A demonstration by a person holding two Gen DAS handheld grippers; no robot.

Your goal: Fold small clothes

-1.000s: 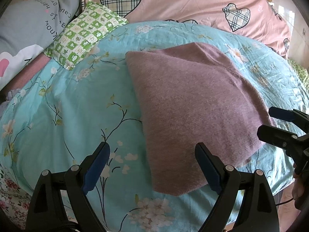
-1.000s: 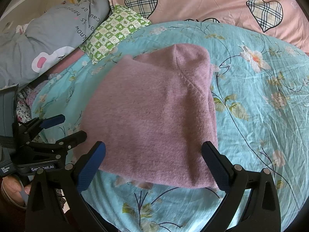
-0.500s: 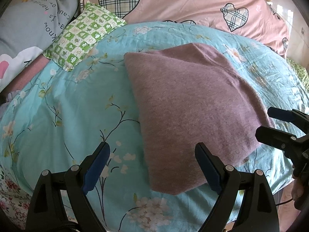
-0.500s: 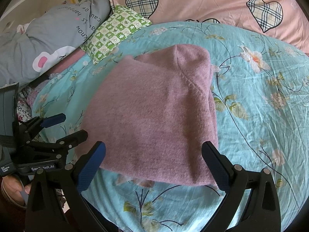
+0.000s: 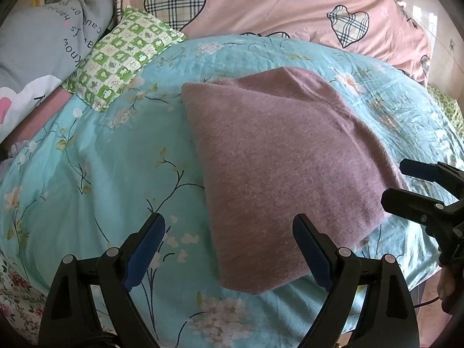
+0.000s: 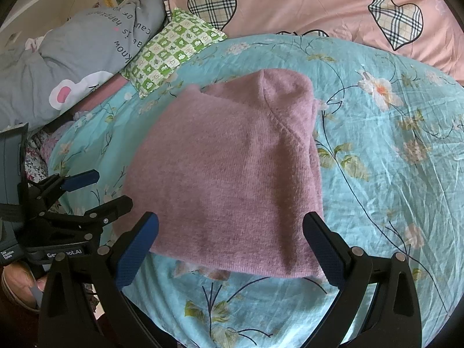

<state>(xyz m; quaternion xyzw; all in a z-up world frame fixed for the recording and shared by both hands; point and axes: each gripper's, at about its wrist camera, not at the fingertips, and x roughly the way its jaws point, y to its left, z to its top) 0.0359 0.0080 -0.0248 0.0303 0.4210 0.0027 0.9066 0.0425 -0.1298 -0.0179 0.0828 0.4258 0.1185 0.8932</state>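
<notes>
Left gripper: nearest in its own view, fingers spread wide, nothing between them; held above the near edge of the bed, its right finger over the sweater's near left corner.

Right gripper: fingers likewise wide apart and empty, poised over the sweater's near edge. Each gripper shows at the side of the other's view, jaws parted.

Sweater: mauve knit, folded into a rough rectangle, lying flat on the quilt near the bed's front edge; a diagonal seam runs across its far right part, and a layer edge shows along the right side.

Quilt: turquoise with floral sprigs, covering the bed under the sweater.

Green pillow: green-and-white checks, small, beyond the sweater to the left, apart from it.

Grey pillow: printed lettering, far left, beside the green pillow.

Pink cover: plaid hearts, farthest back, across the head of the bed.
</notes>
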